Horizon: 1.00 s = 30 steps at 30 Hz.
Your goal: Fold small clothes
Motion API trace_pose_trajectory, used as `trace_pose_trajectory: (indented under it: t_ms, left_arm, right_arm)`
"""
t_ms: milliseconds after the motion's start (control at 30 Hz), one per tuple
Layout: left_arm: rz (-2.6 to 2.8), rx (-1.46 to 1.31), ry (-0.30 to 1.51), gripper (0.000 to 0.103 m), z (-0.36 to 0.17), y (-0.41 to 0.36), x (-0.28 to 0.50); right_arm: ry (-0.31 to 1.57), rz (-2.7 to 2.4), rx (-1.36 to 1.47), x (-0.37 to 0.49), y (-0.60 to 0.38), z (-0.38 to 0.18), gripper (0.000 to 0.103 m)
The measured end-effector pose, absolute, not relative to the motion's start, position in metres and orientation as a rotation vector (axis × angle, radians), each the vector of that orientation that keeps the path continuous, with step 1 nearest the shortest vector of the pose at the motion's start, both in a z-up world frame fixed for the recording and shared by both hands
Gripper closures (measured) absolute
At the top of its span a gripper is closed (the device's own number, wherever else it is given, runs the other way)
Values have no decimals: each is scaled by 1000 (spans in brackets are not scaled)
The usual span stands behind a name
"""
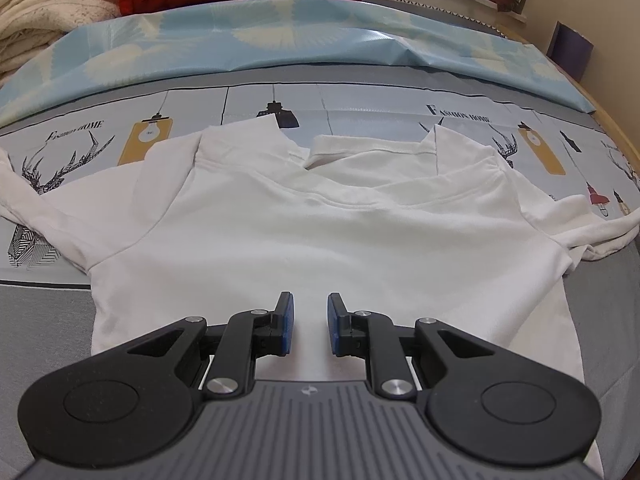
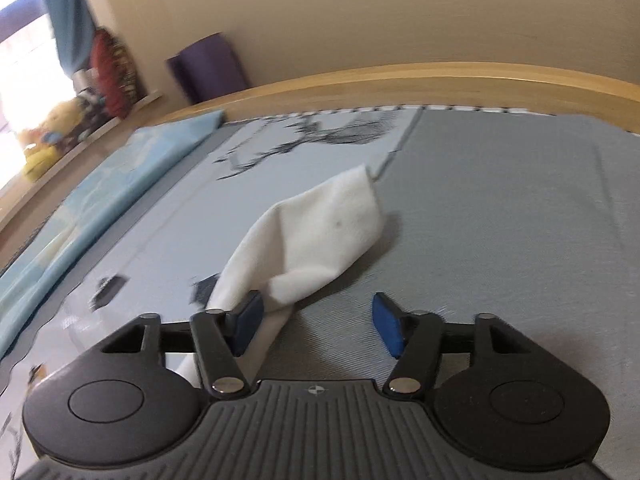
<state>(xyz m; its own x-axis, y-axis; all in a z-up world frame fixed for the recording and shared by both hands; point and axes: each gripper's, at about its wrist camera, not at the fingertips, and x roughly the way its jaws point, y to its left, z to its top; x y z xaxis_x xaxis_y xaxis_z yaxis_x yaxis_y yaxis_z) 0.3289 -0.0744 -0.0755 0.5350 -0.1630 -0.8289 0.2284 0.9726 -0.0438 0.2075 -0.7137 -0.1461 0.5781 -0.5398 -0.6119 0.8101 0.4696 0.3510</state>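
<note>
white polo on the bed, sleeves are the handles

the white polo shirt point(image 1: 320, 232) lies flat on the printed bedsheet point(image 1: 360, 108), collar point(image 1: 312, 152) at the far end, hem toward the left gripper point(image 1: 310, 324), so its long axis runs straight away from that camera. sleeves stick out sideways. it looks light, soft and floppy, so i'd pinch a sleeve cuff or hem corner. left fingers stand slightly apart over the hem, holding nothing. right gripper point(image 2: 318, 326) is spread wider, with the sleeve point(image 2: 312, 240) brushing its left pad, not clamped.

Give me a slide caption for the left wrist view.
Left gripper, fingers slightly apart and empty, over a white collared shirt spread on the patterned bedsheet.
</note>
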Motion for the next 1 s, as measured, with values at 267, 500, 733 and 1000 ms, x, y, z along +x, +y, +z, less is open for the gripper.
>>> trace_pose_trajectory:
  t_ms: [267, 500, 733, 1000]
  left_arm:
    - [-235, 69, 972, 83, -73, -77, 328]
    - [-248, 67, 968, 83, -71, -79, 326]
    - [-240, 80, 977, 83, -75, -79, 326]
    - [-251, 77, 973, 83, -75, -81, 326]
  right_arm:
    - [274, -952, 542, 193, -690, -93, 103]
    - [387, -948, 900, 168, -730, -131, 99]
    - [362, -799, 931, 182, -736, -152, 68]
    - [381, -797, 783, 211, -718, -156, 68]
